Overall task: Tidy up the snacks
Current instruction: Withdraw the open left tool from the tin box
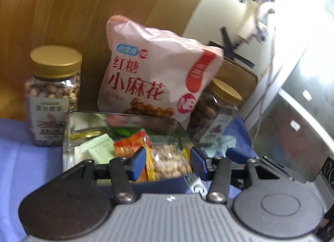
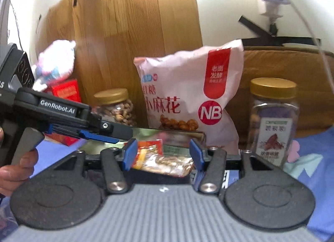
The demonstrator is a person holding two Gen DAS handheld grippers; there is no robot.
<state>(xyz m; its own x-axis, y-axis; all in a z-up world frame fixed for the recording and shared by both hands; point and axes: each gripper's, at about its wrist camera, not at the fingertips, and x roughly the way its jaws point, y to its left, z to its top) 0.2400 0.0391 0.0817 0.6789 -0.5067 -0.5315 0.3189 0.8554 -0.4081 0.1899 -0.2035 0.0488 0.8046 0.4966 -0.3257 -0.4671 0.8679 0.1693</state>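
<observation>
**A:** How does the left gripper (image 1: 168,163) stand?

**B:** Partly open. The clear nut packet (image 1: 171,160) shows in the gap, but the pads don't seem to press on it, so I'd say it holds nothing. The right gripper (image 2: 162,156) is the same: jaws apart, packets seen between them, no visible grip.

**A:** And the snacks?

**B:** Dead ahead at twelve o'clock in the open metal tin (image 1: 68,129). The nut packet lies nearest, with an orange packet (image 1: 129,144) at eleven and a pale green one (image 1: 98,148) at ten. Behind the tin at twelve, a pink bag (image 1: 150,75) leans on the wood panel. Gold-lidded jars stand at ten (image 1: 52,96) and two (image 1: 215,112), all on a blue cloth (image 1: 20,158).

**A:** What is the step, then?

**B:** Settling the small packets in the tin, I'd judge. In the right wrist view, the left gripper reaches in from nine o'clock over the same tin, so the two are crowded. Work one at a time.

**A:** Any other care?

**B:** Come down from above, clear of the tin's rim. Pinch a packet by its sealed edge, not its middle. Nudging the tin back could tip the bag.
</observation>
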